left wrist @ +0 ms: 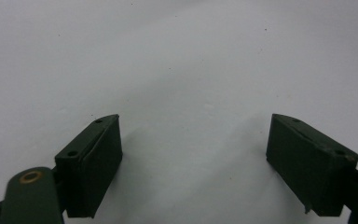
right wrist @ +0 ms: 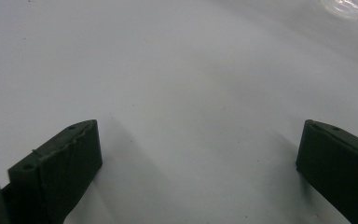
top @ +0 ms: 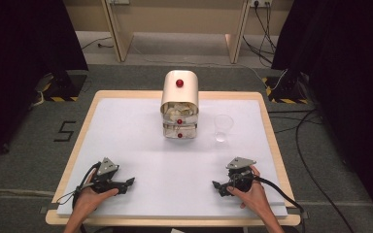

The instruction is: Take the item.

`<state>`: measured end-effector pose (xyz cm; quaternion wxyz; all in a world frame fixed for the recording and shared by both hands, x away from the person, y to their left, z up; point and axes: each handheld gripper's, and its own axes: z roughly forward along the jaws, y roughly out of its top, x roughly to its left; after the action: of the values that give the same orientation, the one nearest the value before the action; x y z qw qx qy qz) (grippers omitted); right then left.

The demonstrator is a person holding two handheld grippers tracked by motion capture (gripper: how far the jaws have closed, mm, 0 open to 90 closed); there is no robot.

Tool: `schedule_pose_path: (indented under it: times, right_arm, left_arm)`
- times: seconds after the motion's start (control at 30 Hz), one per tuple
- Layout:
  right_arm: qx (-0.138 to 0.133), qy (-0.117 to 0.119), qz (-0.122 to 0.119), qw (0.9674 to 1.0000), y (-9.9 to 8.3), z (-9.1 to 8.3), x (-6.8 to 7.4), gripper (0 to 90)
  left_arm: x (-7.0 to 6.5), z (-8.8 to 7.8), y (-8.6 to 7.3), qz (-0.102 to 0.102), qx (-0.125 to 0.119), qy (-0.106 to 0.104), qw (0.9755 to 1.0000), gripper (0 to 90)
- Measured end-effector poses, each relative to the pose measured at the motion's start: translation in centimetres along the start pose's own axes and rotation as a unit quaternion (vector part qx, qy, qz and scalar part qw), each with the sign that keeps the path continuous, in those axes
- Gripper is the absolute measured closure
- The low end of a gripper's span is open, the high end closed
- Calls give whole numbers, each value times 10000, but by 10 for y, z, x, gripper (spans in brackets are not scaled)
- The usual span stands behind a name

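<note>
- While your two hands rest near the front edge of the white table (top: pixel 141 136), each one holds a gripper low over the surface, pointing inward toward the other.
- Your left gripper (top: pixel 130 182) sits at the front left; in the left gripper view its jaws stand wide apart, with bare white tabletop between them and nothing held.
- Your right gripper (top: pixel 216 186) sits at the front right; in the right gripper view its jaws are spread just as wide, again with bare tabletop between them.
- Neither gripper touches anything but your own hands; your left hand (top: pixel 90 196) and your right hand (top: pixel 252 194) wrap the grips from behind.
- Nearest to your right gripper is the clear plastic cup (top: pixel 223 127), standing upright on the table beyond it and a little to its right, well apart from the jaws. Its rim also shows at the top right corner of the right gripper view (right wrist: pixel 349 7).
- Just left of the cup, at the middle of the far half of the table, stands the small cream drawer cabinet (top: pixel 180 92) with a rounded top and red knobs (top: pixel 179 83).
- Its drawers look pulled out toward you, and pale contents show in them; what they are is too small to tell.
- Cup and cabinet stand near each other but apart.
</note>
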<state>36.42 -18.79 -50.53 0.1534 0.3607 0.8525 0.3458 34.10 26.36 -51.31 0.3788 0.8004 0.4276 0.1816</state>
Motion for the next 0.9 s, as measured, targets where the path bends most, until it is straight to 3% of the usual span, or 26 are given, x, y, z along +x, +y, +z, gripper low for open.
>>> schedule_pose_path:
  times: [0.1,0.13,0.2,0.3,0.4,0.57,0.73,0.9]
  right_arm:
    - [-8,12,-15,10000,0,-1,0,32]
    - [-112,42,-66,9999,1,-2,-2,177]
    - [-263,159,-44,9995,3,-5,-2,220]
    - [-384,137,34,9992,4,-7,-1,172]
    - [-581,44,-208,9981,13,-11,2,203]
    - [-814,18,-372,9960,26,-13,8,210]
    - [-1056,192,-352,9936,42,-11,10,222]
    - [-1202,173,-483,9914,58,-8,13,239]
  left_arm:
    - [0,0,0,2,0,2,10000,173]
    - [0,0,0,1,-1,1,10000,173]
    - [0,0,0,4,2,2,10000,173]
    - [0,0,0,-3,-1,-1,10000,173]
    - [0,0,0,0,-1,2,10000,173]
    - [0,0,0,-3,-3,-4,10000,173]
    - [0,0,0,-3,0,-6,10000,173]
    - [0,0,0,-5,-1,-6,10000,173]
